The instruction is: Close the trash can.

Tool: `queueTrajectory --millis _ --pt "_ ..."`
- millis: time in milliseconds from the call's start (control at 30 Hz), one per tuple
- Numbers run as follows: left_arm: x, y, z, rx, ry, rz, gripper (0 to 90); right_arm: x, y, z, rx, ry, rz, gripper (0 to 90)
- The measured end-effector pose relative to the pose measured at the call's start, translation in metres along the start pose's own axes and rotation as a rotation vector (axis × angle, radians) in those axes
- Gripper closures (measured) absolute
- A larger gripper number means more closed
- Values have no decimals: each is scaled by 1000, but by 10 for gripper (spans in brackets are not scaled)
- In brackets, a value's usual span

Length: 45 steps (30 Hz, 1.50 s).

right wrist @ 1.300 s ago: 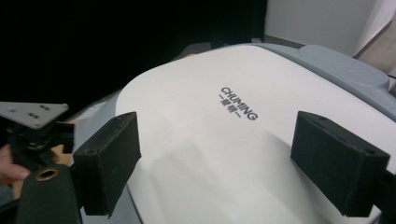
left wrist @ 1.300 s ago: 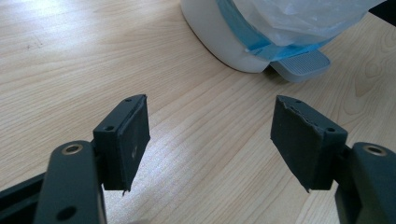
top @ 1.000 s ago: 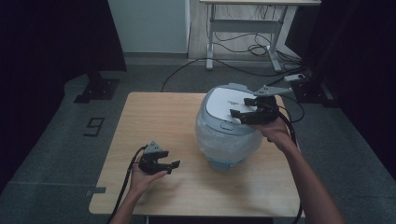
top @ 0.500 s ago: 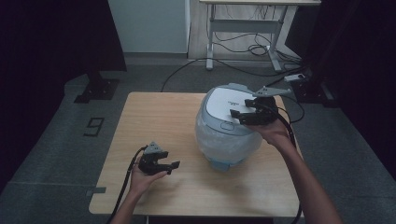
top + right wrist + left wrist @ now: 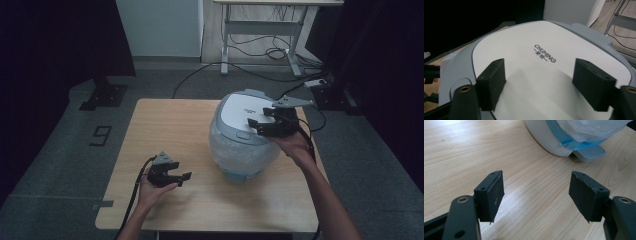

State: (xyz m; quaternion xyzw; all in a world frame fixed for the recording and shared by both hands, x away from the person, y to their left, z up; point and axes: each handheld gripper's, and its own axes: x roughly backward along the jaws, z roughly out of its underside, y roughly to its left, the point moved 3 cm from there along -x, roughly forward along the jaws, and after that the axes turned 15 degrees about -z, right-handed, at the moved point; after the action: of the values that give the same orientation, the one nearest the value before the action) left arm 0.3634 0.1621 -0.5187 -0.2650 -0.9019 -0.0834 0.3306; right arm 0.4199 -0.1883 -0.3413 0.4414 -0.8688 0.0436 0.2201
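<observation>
the right gripper [image 5: 261, 125] hangs with fingers [image 5: 491, 82] spread over the rice cooker's lid [image 5: 541, 72]; the left gripper [image 5: 181, 177], fingers apart, holds nothing. the rice cooker [image 5: 245, 145] sits mid-right on the counter [image 5: 165, 130], probably heavy, rigid, slick: grip its lid latch.

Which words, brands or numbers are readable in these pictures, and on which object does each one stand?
"CHUMING": printed on the white lid of the rice cooker.
Small characters below it: too small to read.
"9": marked on the grey floor left of the table.
</observation>
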Motion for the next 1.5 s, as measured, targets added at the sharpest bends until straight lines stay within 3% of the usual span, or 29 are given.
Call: queueTrajectory --millis 167,333,533,800,1267,1500 --pt "-2 3 2 7 5 -6 280 8 0 6 -12 -36 -40 186" --pt "-1 3 2 13 0 -12 280 23 1 15 8 -64 -36 183" --pt "-1 8 4 21 2 -20 281 52 -2 27 2 -129 -16 179" --pt "-2 11 7 28 9 -26 281 80 -6 65 -17 -185 1 179" --pt "-5 12 9 23 18 -36 281 79 -14 148 -96 -188 -2 179" --pt "-6 12 10 22 23 -40 281 68 -18 184 -145 -148 8 180"
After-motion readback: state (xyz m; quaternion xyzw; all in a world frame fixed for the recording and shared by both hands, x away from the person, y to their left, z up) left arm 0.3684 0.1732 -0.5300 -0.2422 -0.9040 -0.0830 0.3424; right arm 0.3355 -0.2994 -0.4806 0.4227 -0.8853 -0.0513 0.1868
